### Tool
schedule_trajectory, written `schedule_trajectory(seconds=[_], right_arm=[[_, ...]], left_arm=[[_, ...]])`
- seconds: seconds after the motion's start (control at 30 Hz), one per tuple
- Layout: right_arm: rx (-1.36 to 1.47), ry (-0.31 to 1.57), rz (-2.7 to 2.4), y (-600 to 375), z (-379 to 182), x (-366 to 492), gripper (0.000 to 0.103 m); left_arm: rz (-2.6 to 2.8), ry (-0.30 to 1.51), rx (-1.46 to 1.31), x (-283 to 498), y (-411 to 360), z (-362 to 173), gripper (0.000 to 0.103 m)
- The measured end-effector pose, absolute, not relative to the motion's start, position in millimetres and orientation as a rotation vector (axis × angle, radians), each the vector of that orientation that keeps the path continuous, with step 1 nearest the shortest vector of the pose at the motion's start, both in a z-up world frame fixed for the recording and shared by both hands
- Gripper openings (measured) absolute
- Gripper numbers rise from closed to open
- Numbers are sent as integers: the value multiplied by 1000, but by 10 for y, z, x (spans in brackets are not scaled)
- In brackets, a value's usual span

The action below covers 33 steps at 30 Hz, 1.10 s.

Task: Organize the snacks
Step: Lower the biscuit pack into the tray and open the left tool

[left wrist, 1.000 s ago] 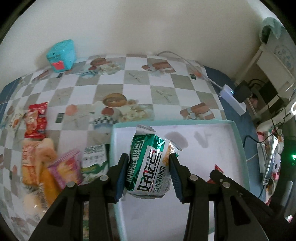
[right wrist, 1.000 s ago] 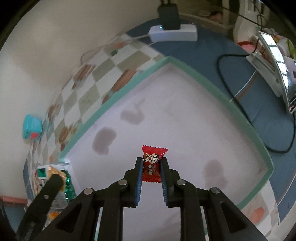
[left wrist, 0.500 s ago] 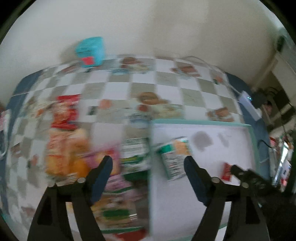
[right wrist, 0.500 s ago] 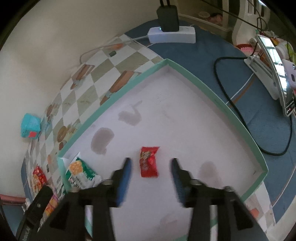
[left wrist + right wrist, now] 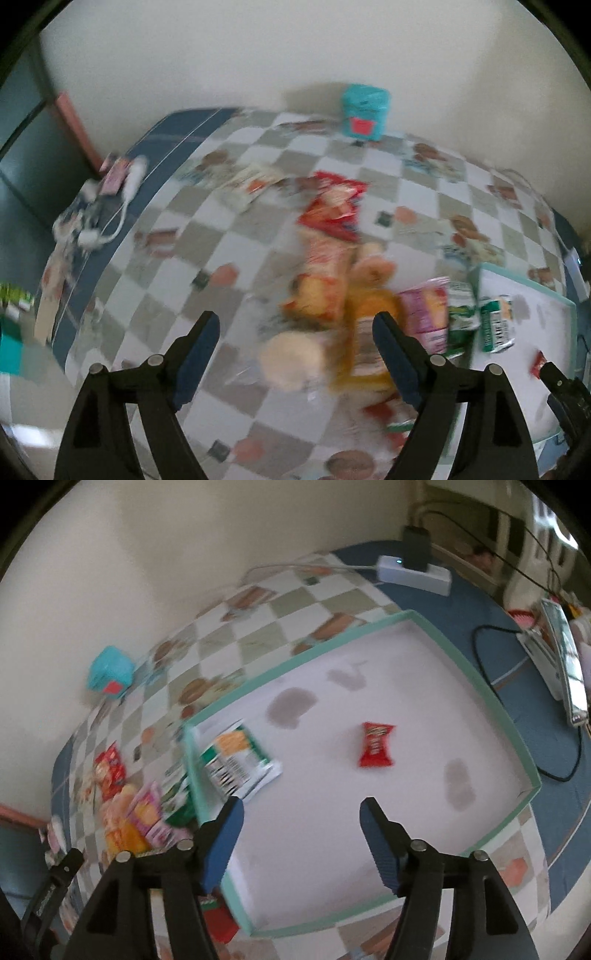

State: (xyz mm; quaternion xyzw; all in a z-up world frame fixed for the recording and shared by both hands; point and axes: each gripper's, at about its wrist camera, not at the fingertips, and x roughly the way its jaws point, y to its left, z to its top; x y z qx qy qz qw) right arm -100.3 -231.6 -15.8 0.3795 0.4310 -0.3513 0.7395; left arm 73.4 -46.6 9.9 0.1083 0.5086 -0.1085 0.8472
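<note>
A shallow white tray with a teal rim [image 5: 491, 701] lies on the checked tablecloth. Inside it are a green and white snack packet [image 5: 240, 764] near the left wall and a small red candy packet [image 5: 375, 744] in the middle. My right gripper [image 5: 299, 808] hovers above the tray's near part, jaws opening, nothing between them. My left gripper [image 5: 295, 328] hangs over a blurred heap of snack bags [image 5: 332, 288] left of the tray [image 5: 569, 306], jaws opening and empty. The green packet [image 5: 496, 326] and the red candy [image 5: 538, 363] show at the right edge of the left wrist view.
A teal box with a red label [image 5: 364, 112] stands by the wall. A white power strip with a black plug [image 5: 413, 570] and black cables lie beyond the tray. A white cable and small items [image 5: 110, 199] sit at the table's left edge. Bare checked cloth [image 5: 177, 258] lies left of the heap.
Both grippers let go: the green packet and the red candy now lie loose in the tray. The left gripper swung left over the snack heap; the right one pulled back and rose.
</note>
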Motion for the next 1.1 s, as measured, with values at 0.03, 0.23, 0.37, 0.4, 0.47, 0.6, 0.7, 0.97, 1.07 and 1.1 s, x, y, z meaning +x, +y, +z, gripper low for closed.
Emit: schedule_trajectory(seconds=[0.03, 0.23, 0.37, 0.4, 0.47, 0.6, 0.7, 0.97, 1.07, 1.1], right_arm=[[818, 945, -758, -2257, -131, -993, 74], [755, 965, -706, -1941, -117, -857, 83], [715, 983, -671, -1784, -136, -731, 92], [704, 988, -660, -1746, -144, -695, 96], [700, 997, -638, -1700, -166, -647, 97], [672, 1026, -604, -1587, -229, -533, 98], [664, 1043, -560, -1498, -270, -449, 98], [642, 1093, -488, -1348, -425, -270, 98], [644, 1098, -479, -1345, -465, -242, 98], [644, 1097, -478, -1348, -472, -234, 98]], left_arm=[[-208, 1084, 214, 759, -348, 75, 85], [-142, 1115, 136, 834, 63, -10, 86], [-105, 1128, 99, 887, 299, -64, 99], [-98, 1130, 83, 904, 358, -75, 99], [-84, 1135, 57, 932, 451, -83, 99], [-53, 1145, 0, 995, 620, -108, 99], [-57, 1162, -22, 1030, 664, -150, 99], [-126, 1235, -6, 1071, 522, -333, 99], [-155, 1260, -10, 1089, 463, -394, 99], [-165, 1267, -13, 1093, 443, -411, 99]])
